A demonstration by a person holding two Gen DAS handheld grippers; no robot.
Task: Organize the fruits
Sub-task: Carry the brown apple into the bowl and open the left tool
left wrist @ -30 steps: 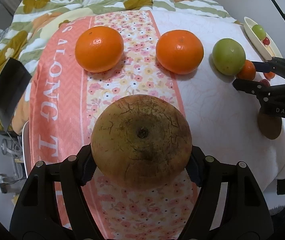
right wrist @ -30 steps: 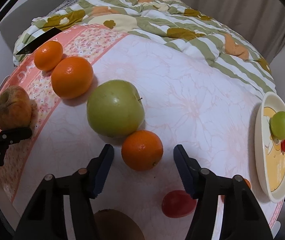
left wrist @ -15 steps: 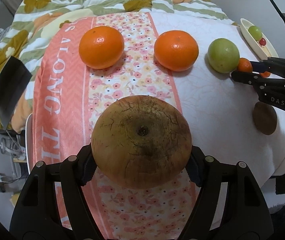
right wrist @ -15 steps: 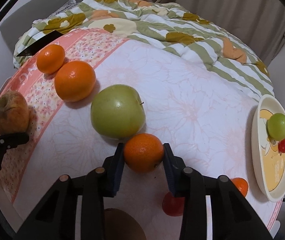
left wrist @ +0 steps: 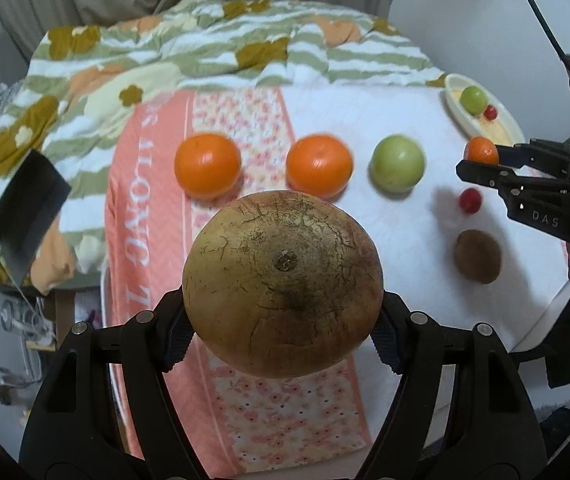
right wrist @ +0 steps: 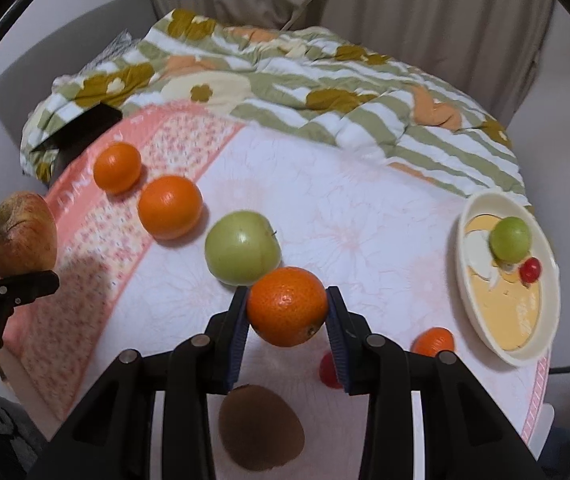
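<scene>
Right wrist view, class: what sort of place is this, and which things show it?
Probably a bedroom at home: a rumpled floral quilt lies behind the fruit, curtains hang beyond, and a patterned cloth covers the surface.

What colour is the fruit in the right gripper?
Orange; clearest in the right wrist view.

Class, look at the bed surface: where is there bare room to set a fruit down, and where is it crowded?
Bare: the white sheet between the green apple and the plate. Crowded: near the kiwi, red fruit and small orange; also along the row of oranges.
</scene>
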